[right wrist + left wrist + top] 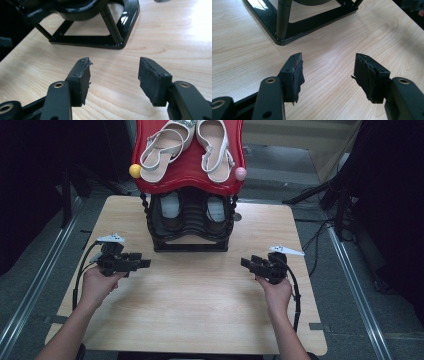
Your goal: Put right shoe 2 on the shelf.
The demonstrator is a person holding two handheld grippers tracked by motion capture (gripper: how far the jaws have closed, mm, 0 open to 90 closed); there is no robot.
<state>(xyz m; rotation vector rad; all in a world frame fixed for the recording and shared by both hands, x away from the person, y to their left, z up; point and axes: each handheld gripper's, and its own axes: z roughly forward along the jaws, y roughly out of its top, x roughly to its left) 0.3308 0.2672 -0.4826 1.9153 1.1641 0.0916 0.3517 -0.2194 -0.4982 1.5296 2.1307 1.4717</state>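
Nothing is being held yet, so the work seems to be at its very start. In the high view the left gripper (142,263) is hovering at the left of the frame and the right gripper (246,262) at the right, both just above the bench (200,295) and pointing inward toward each other. Both are standing open with their jaws spread and empty, as each gripper view is showing plainly. The things nearest them are on the shoe rack (189,185) sitting at the upper middle of the frame: a pair of white sandals (187,147) is lying on its red top shelf, and a pair of dark shoes (192,212) is tucked into the black tier below. Judging by this, every shoe is still in place and the reaching, gripping and moving are all left to do.

The high view is giving the whole rack, both pairs of footwear and the yellow and pink knobs at the shelf corners. The left gripper view is showing the rack's black base frame (312,22) with one post rising from it, at the top of the frame, well apart from the jaws. The right gripper view is showing the glossy base (95,37) from the other side, again apart from the jaws.
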